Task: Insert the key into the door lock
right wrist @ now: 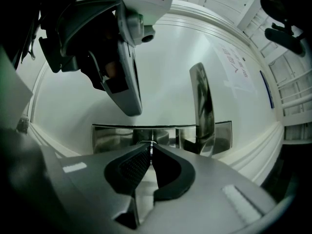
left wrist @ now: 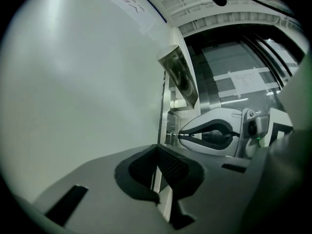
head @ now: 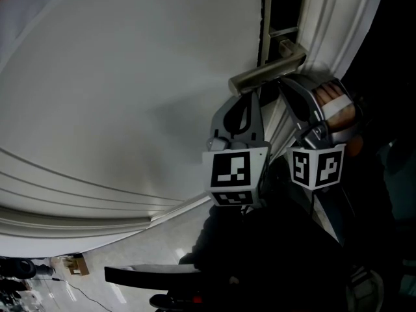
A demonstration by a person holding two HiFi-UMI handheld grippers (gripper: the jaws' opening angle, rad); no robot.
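Key (right wrist: 151, 151) tight in right claw (right wrist: 150, 148)

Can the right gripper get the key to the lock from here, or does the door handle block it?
Probably yes. The right gripper has its jaws shut on the key, aimed at the lock plate just ahead. The door handle stands off to the side and the left gripper sits above that line.

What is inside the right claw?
The right claw is shut on a thin metal key, aimed at the shiny lock plate by the door handle. The claw covers the keyhole, so whether the key is in cannot be seen.
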